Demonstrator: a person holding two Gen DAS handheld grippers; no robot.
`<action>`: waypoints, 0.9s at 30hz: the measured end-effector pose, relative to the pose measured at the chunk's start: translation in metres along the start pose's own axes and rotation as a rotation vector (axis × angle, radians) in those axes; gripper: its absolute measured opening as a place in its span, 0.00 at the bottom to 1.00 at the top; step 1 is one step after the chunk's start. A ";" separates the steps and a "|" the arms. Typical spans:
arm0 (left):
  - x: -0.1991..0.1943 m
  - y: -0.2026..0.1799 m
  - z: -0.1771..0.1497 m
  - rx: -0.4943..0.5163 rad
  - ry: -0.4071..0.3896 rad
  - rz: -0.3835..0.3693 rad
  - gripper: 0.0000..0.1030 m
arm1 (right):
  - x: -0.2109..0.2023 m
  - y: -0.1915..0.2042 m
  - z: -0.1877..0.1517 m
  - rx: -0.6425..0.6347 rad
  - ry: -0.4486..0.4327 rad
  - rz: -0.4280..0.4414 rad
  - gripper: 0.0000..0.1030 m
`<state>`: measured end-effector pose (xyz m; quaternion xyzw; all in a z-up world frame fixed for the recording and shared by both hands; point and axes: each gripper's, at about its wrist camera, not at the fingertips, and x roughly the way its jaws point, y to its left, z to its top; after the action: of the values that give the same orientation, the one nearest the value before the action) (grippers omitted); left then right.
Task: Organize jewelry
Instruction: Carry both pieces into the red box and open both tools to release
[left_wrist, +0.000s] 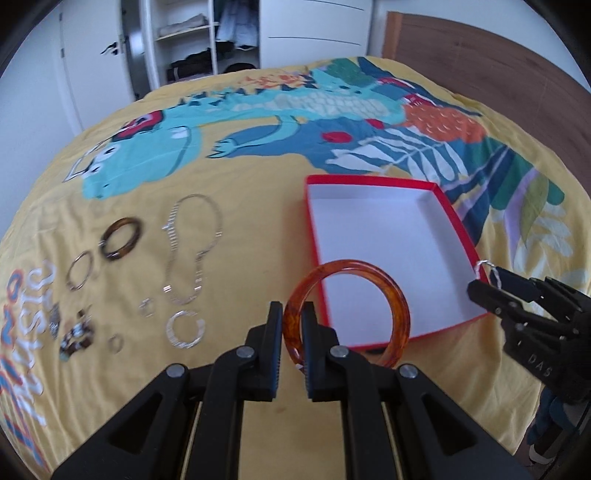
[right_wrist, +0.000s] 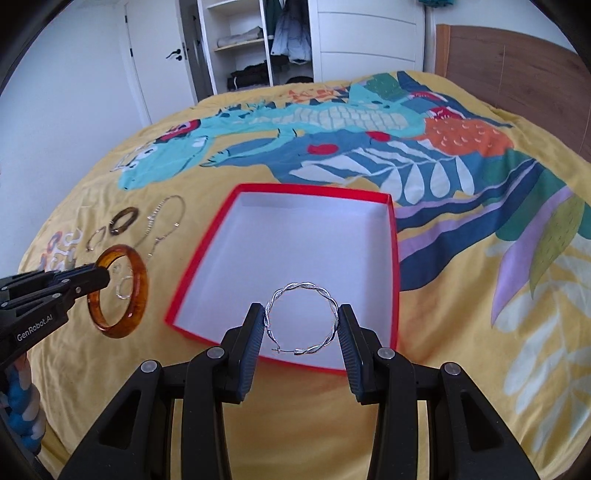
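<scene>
My left gripper (left_wrist: 292, 314) is shut on the rim of an amber bangle (left_wrist: 400, 310), held above the near left corner of the empty red box (left_wrist: 314, 236) with its white inside. From the right wrist view that left gripper (right_wrist: 105, 277) holds the amber bangle (right_wrist: 142, 284) left of the red box (right_wrist: 394, 258). My right gripper (right_wrist: 301, 319) is shut on a twisted silver hoop (right_wrist: 334, 314), hanging over the box's near edge. In the left wrist view the right gripper (left_wrist: 487, 282) shows at the box's right corner with the silver hoop (left_wrist: 484, 265) barely visible.
On the yellow dinosaur bedspread (left_wrist: 258, 192) left of the box lie a silver chain necklace (left_wrist: 218, 236), a dark brown bangle (left_wrist: 121, 238), a thin metal ring (left_wrist: 79, 271), a flat silver hoop (left_wrist: 184, 329) and several small pieces. A wooden headboard (right_wrist: 517, 70) and an open wardrobe (right_wrist: 251, 44) stand beyond.
</scene>
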<state>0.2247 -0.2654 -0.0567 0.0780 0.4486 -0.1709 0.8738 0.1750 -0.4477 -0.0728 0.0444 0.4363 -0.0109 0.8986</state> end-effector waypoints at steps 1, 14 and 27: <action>0.009 -0.009 0.003 0.018 0.008 -0.003 0.09 | 0.006 -0.004 0.000 0.003 0.011 0.004 0.39; 0.090 -0.043 -0.003 0.063 0.155 0.009 0.09 | 0.067 -0.015 -0.013 -0.081 0.158 0.028 0.39; 0.096 -0.037 -0.002 0.001 0.190 0.003 0.11 | 0.067 -0.002 0.000 -0.208 0.253 -0.005 0.48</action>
<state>0.2609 -0.3210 -0.1349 0.0949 0.5294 -0.1617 0.8274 0.2159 -0.4488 -0.1257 -0.0488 0.5449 0.0378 0.8362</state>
